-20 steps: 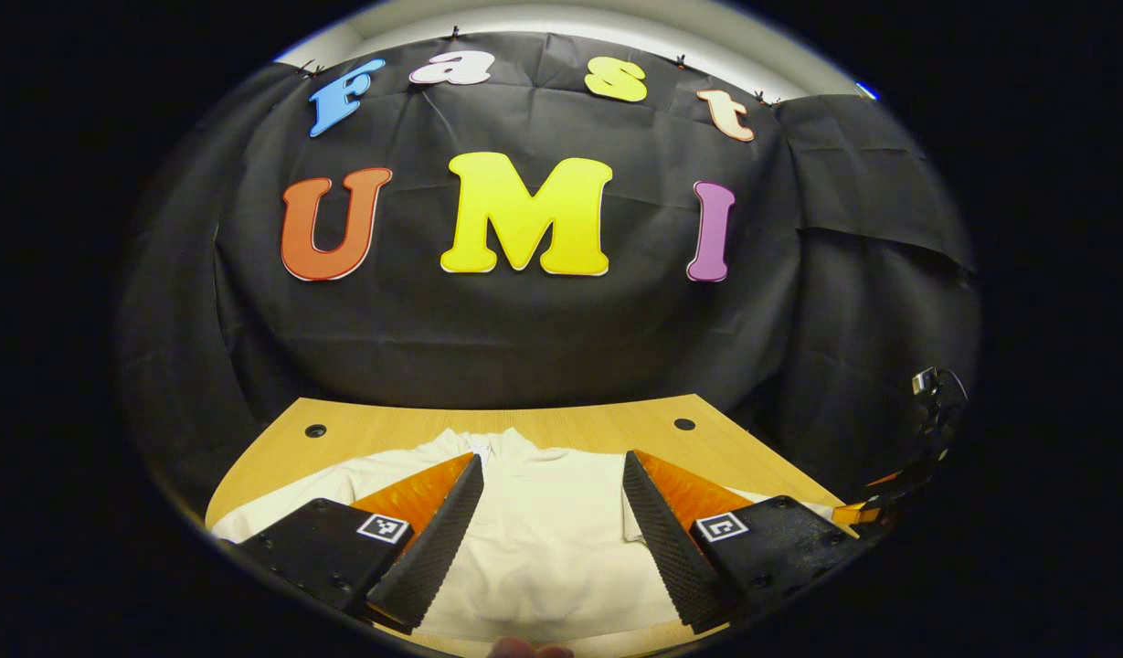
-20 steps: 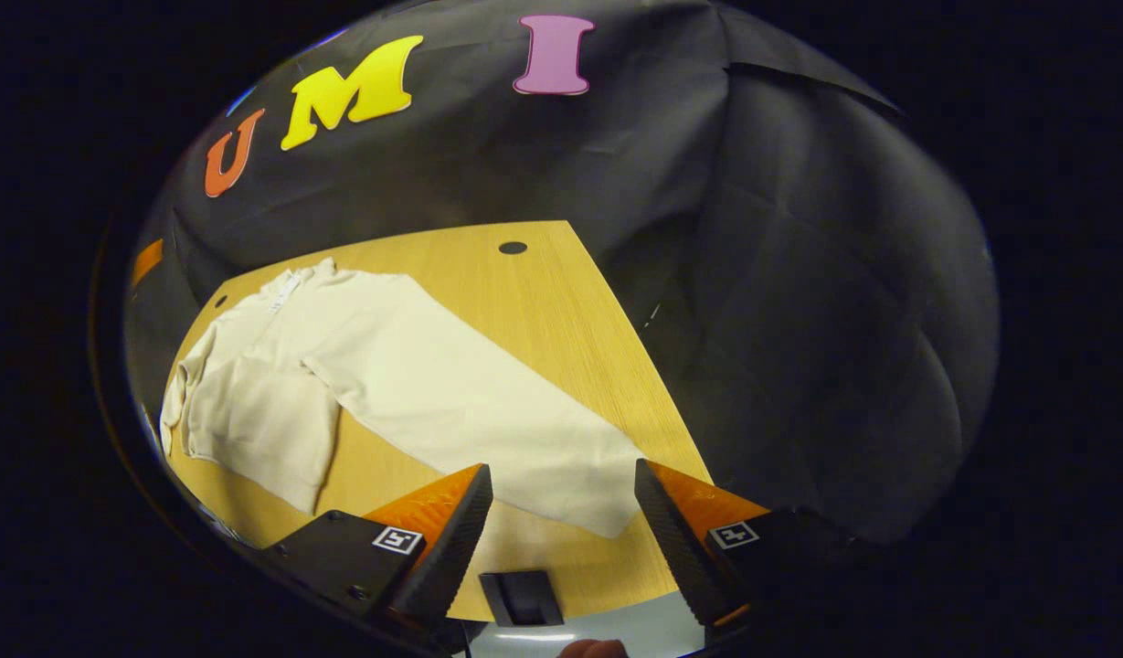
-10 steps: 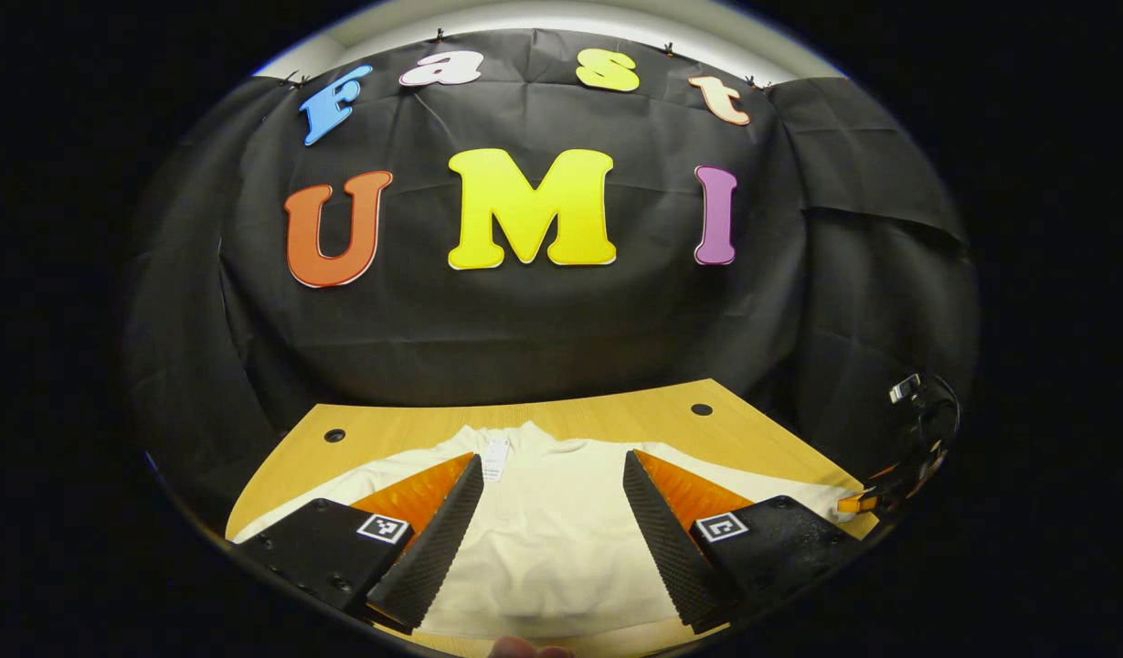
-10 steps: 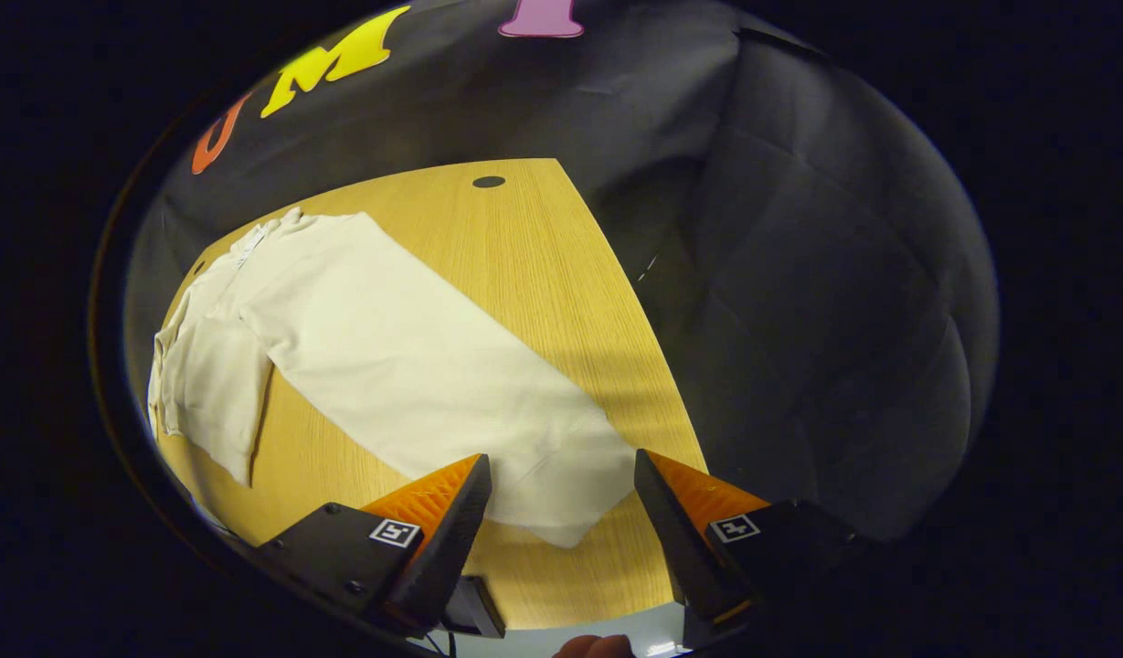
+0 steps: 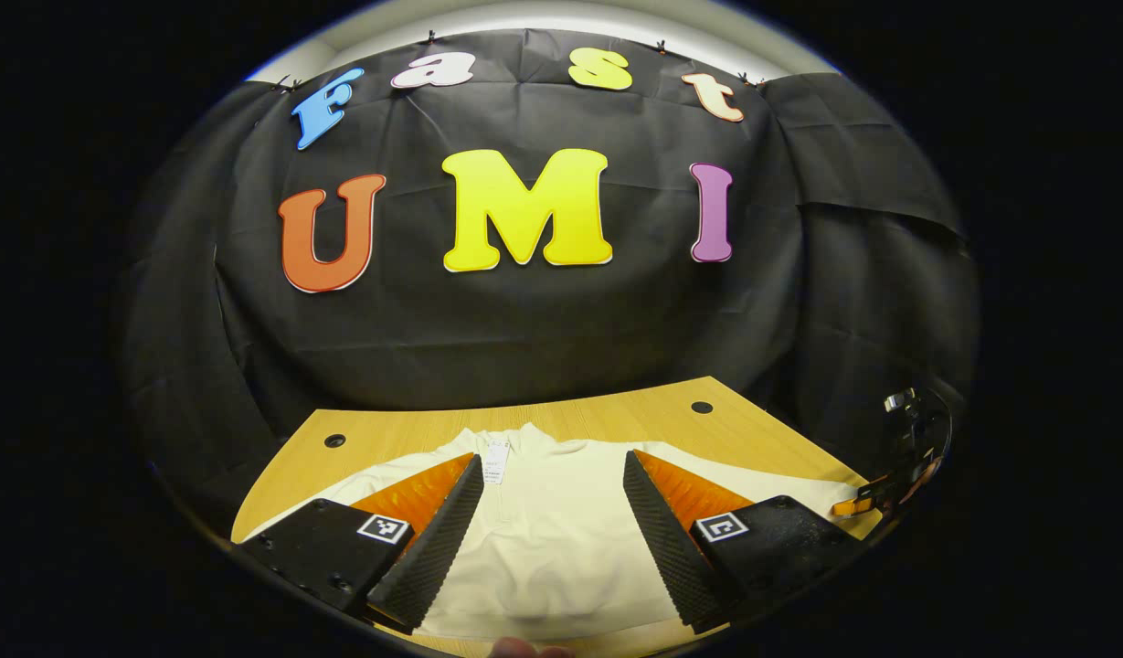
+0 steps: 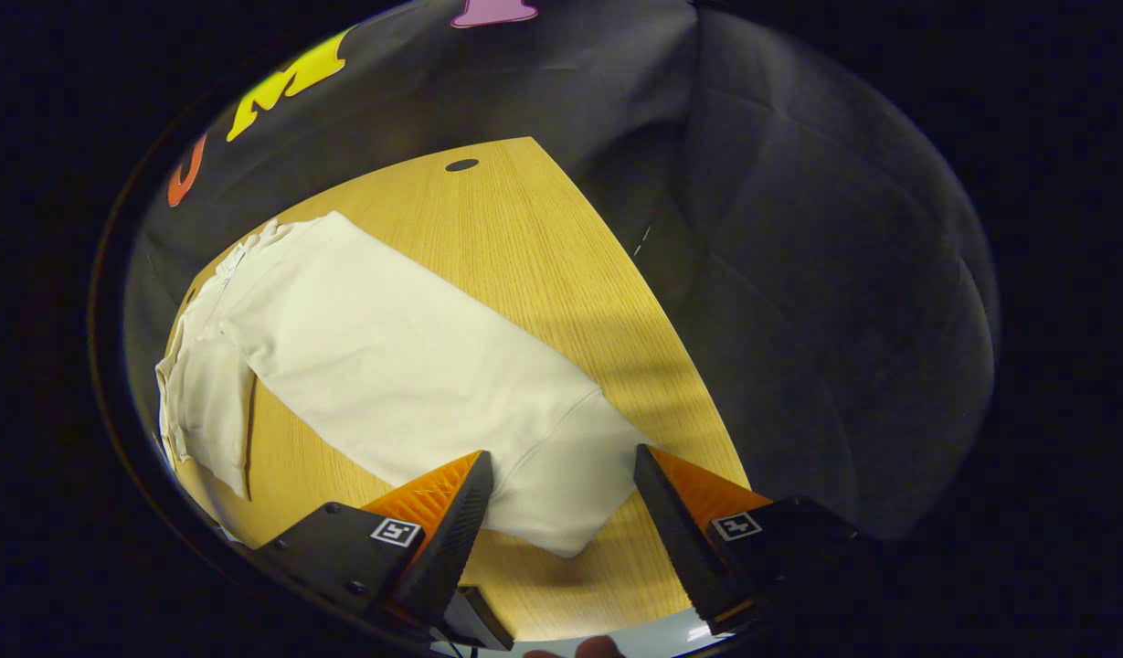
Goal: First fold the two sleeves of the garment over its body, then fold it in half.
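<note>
Right gripper view: we hold our right gripper (image 6: 561, 539) spread above a sleeve (image 6: 415, 366) cuff of the garment (image 5: 552, 539), which lies flat on the table (image 6: 534, 247). Our left gripper (image 5: 552, 548) hangs spread over the garment's body, pinching nothing.

Wooden surface (image 5: 607, 419) across the lower frame, round holes near its far corners (image 5: 335, 440), black cloth wall (image 5: 524, 320) filling the upper frame, pale ceiling strip (image 5: 543, 16) at top
</note>
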`<state>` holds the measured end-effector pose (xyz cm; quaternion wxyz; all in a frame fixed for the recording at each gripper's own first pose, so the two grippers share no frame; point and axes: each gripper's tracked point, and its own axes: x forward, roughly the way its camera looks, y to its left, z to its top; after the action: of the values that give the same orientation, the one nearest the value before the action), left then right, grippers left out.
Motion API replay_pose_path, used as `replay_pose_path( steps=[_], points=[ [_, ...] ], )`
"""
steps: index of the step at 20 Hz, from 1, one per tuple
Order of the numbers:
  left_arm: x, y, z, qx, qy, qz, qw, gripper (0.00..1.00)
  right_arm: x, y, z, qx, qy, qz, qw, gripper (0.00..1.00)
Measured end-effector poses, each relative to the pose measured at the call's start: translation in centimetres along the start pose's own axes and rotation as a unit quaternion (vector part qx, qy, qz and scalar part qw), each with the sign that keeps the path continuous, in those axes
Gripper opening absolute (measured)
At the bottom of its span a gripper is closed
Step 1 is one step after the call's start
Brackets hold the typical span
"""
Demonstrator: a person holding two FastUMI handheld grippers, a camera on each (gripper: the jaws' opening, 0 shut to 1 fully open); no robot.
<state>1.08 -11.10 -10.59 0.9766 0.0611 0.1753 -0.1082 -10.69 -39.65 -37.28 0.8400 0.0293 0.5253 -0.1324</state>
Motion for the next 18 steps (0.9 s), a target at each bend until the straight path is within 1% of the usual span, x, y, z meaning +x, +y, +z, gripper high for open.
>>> replay_pose_path(
  steps=[1, 2, 3, 4, 5, 6, 7, 8, 10, 11, 12, 13, 14, 15, 18],
  points=[
    [0.1, -0.1, 0.0, 0.000, 0.001, -0.002, 1.000, 0.98, -0.1, 0.2, -0.1, 0.009, 0.002, 0.000, 1.000, 0.96],
    [0.2, -0.2, -0.1, -0.001, 0.002, -0.004, 1.000, 0.98, -0.3, 0.2, 0.0, 0.016, -0.001, 0.000, 1.000, 0.96],
    [0.3, -0.3, -0.1, -0.002, 0.004, -0.006, 1.000, 0.98, -0.1, 0.2, 0.2, 0.018, -0.006, -0.002, 1.000, 0.93],
    [0.3, -0.5, -0.2, -0.002, 0.006, -0.009, 1.000, 0.98, 0.0, 0.2, 0.2, 0.022, -0.015, -0.004, 1.000, 0.86],
    [0.3, -0.6, -0.3, -0.002, 0.007, -0.010, 1.000, 0.98, 0.0, 0.2, 0.2, 0.025, -0.018, -0.004, 1.000, 0.58],
    [0.2, -0.6, -0.3, -0.001, 0.007, -0.011, 1.000, 0.98, -0.1, 0.1, 0.3, 0.028, -0.016, -0.003, 0.999, 0.48],
    [0.2, -0.5, -0.1, -0.001, 0.007, -0.011, 1.000, 0.98, 0.0, 0.1, 0.2, 0.031, -0.010, -0.003, 0.999, 0.48],
    [0.2, -0.5, -0.2, -0.001, 0.007, -0.011, 1.000, 0.98, -0.1, 0.2, 0.6, 0.043, -0.007, -0.001, 0.999, 0.46],
    [0.1, -0.4, -0.2, -0.002, 0.009, -0.012, 1.000, 0.98, 0.0, 0.2, 0.4, 0.048, 0.005, -0.005, 0.999, 0.16],
    [0.1, -0.2, -0.3, -0.003, 0.008, -0.011, 1.000, 0.98, -0.4, 0.0, 0.6, 0.045, 0.005, -0.005, 0.999, 0.16],
    [-0.1, 0.1, -0.2, -0.004, 0.008, -0.008, 1.000, 0.98, 0.4, 0.0, 0.5, 0.056, 0.012, -0.006, 0.998, 0.16],
    [-0.2, 0.3, -0.2, -0.004, 0.008, -0.005, 1.000, 0.98, 0.1, 0.1, 0.8, 0.068, 0.007, -0.003, 0.998, 0.06],
    [-0.4, 0.6, -0.3, -0.004, 0.008, -0.002, 1.000, 0.98, -0.1, 0.3, 0.8, 0.081, 0.006, 0.002, 0.997, 0.04],
    [-0.6, 0.9, -0.3, -0.003, 0.008, 0.001, 1.000, 0.98, -0.5, 0.3, 1.1, 0.093, -0.002, 0.005, 0.996, 0.06],
    [-0.8, 1.9, -0.3, -0.002, 0.005, 0.011, 1.000, 0.98, -2.2, 0.7, 2.2, 0.117, -0.027, 0.014, 0.993, 0.06]
  ],
)
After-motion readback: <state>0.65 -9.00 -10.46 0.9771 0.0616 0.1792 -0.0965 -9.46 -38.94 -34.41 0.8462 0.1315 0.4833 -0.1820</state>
